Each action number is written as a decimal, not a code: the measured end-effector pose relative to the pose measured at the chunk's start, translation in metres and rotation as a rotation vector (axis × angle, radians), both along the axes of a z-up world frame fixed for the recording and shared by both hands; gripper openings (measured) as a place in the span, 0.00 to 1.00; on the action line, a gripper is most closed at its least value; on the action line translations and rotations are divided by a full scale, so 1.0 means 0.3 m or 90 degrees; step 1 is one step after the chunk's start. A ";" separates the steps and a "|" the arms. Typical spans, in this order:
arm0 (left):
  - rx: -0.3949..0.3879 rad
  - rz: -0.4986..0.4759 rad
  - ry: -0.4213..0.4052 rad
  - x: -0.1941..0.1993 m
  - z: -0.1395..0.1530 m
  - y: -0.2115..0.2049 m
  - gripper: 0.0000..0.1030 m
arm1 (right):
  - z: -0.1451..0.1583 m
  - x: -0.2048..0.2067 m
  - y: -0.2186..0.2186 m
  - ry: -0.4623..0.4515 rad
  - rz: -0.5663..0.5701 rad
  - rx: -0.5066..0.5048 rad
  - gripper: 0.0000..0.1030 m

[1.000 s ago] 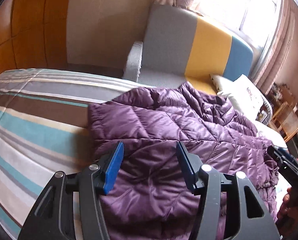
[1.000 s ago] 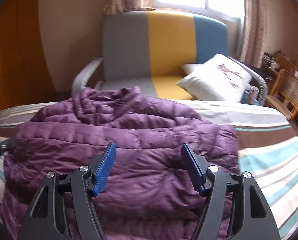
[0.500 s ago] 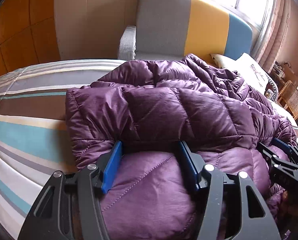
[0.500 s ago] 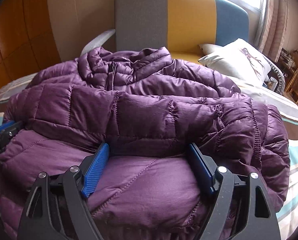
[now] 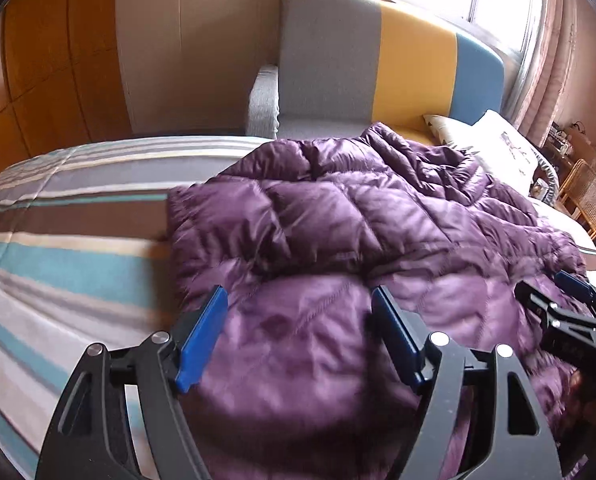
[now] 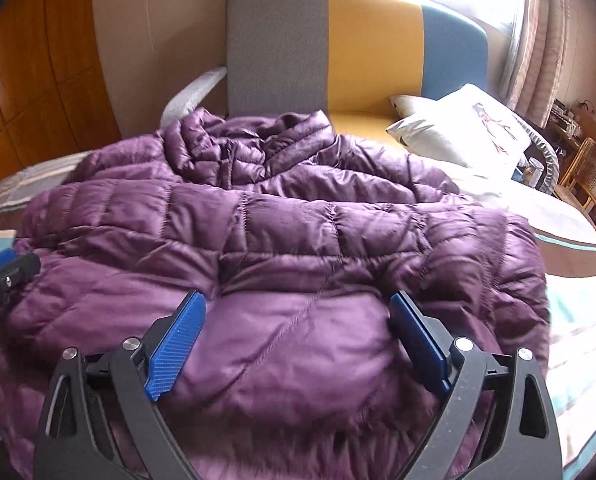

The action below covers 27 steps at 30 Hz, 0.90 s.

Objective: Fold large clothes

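A quilted purple down jacket (image 6: 282,248) lies spread over a bed with a striped sheet in teal, brown and cream (image 6: 578,280), its collar bunched toward the far edge. The right gripper (image 6: 298,332) hangs above the jacket's near fold with its blue-padded fingers (image 6: 174,340) set wide apart — padding swells up between them. At the left edge the tip of the left gripper (image 6: 2,280) shows. Beyond stands a sofa with grey, yellow and blue panels (image 6: 354,48), a white printed cushion (image 6: 466,128) on its seat.

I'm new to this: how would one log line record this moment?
left gripper: open | right gripper: open | purple jacket: part-folded on striped bed
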<state>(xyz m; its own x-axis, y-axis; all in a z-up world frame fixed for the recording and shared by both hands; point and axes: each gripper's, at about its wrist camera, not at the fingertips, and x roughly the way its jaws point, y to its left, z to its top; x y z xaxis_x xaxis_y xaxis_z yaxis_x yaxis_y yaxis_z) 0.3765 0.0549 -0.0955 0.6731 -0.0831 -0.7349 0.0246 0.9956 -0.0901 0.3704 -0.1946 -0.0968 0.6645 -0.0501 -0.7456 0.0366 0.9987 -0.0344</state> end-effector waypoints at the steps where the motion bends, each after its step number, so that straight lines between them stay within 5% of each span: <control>1: 0.000 -0.002 -0.002 -0.016 0.005 0.003 0.72 | 0.014 -0.025 -0.001 -0.004 0.001 0.000 0.90; 21: -0.016 -0.038 0.000 -0.533 0.014 0.130 0.70 | -0.014 -0.583 -0.389 0.103 -0.079 0.030 0.91; 27: -0.027 -0.055 0.032 -0.681 -0.035 0.177 0.58 | -0.058 -0.753 -0.427 0.134 -0.069 0.094 0.90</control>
<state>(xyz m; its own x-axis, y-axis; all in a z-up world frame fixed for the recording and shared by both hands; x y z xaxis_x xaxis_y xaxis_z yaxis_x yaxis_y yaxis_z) 0.1722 0.1081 -0.1060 0.6240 -0.1704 -0.7626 0.1045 0.9854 -0.1347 0.1446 -0.3228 -0.1143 0.4905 0.0069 -0.8714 0.1503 0.9843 0.0924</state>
